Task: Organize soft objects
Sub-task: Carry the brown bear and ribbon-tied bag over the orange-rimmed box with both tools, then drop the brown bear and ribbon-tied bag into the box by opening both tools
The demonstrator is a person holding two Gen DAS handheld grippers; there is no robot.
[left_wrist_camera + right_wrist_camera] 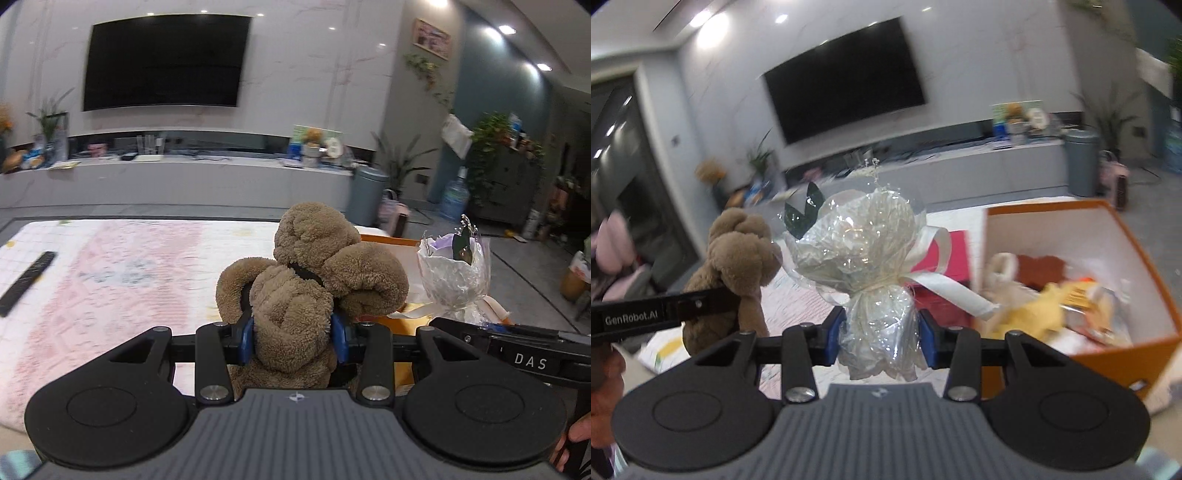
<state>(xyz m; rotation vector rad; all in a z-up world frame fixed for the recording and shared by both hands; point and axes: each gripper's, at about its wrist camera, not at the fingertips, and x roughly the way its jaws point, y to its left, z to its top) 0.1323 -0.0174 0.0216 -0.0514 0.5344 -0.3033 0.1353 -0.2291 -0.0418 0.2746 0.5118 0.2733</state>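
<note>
The left gripper (295, 338) is clamped on a brown plush toy (310, 280). Its two blue pads (246, 339) press into the soft body from both sides, and the toy stands up above the fingers with its round head and ears on top. In the right wrist view the same plush toy (733, 266) is seen at the left, lifted in the air above the bed, with the black arm of the left gripper crossing in front of it.

The right gripper (881, 338) is clamped on the lower part of a small bouquet (860, 236) wrapped in clear and white foil. The blue fingertips (929, 338) squeeze the stem part, just below the tie with the white ribbon (945, 284). The bouquet is upright, with a dark green leaf at its top left. In the left wrist view the bouquet (456, 273) is just to the right of the plush toy, near but not touching it.

To the right of the bouquet there is an open orange box (1123, 240) with a white inside. Some soft things already lie in it, yellow and brown ones, but they are blurred. The box stands on a bed with a pink and white cover (122, 273). A black remote control (27, 282) lies on the cover at the left.
</note>
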